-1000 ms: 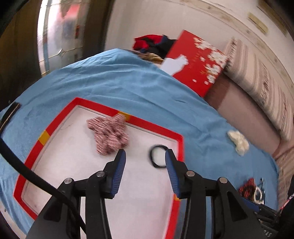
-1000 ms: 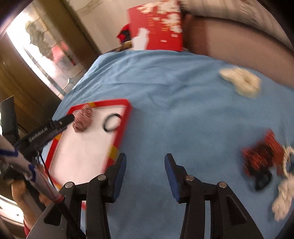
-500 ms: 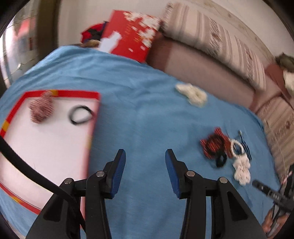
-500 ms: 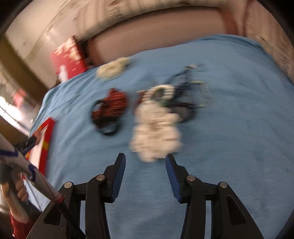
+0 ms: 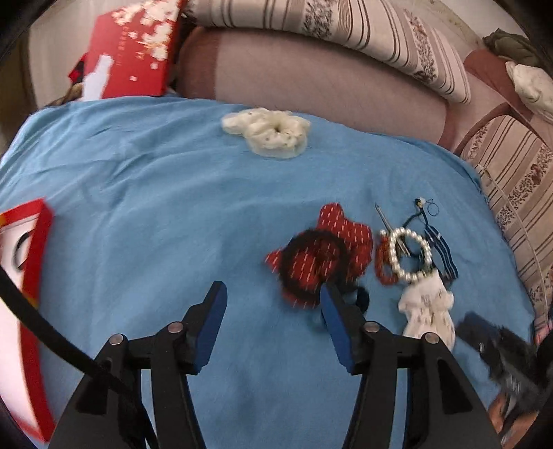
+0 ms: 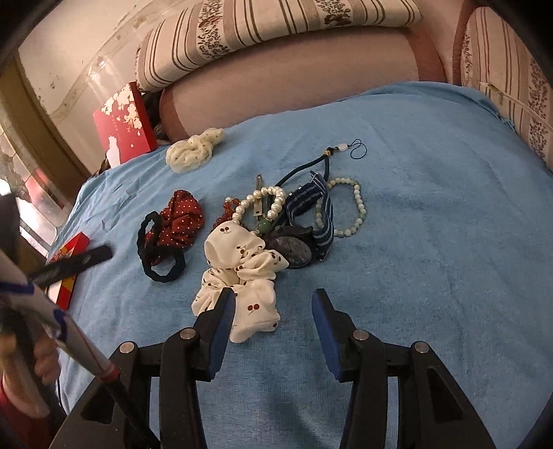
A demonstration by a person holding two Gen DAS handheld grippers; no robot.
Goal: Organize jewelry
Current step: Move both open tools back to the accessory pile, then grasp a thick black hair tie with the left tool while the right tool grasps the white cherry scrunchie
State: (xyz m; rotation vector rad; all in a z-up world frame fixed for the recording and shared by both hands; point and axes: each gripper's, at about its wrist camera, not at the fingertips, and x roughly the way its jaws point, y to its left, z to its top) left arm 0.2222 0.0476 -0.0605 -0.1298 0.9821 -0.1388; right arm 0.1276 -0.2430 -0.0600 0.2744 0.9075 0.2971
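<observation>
Blue cloth covers the surface, backed by a striped sofa cushion and a red box. Taking the cherry-print scrunchie as landmark: the right wrist view shows it just ahead of the right claw, whose jaws stand spread with nothing between them, one fingertip overlapping its near edge. Beyond it lie a pearl bracelet, a pale bead bracelet and a striped ribbon; to its left, a red dotted scrunchie with a black hair tie. Only the left wrist view shows the red-bordered tray far left of the scrunchie. There the left claw has just been opening, spread and empty over the cloth, beside the red scrunchie.
</observation>
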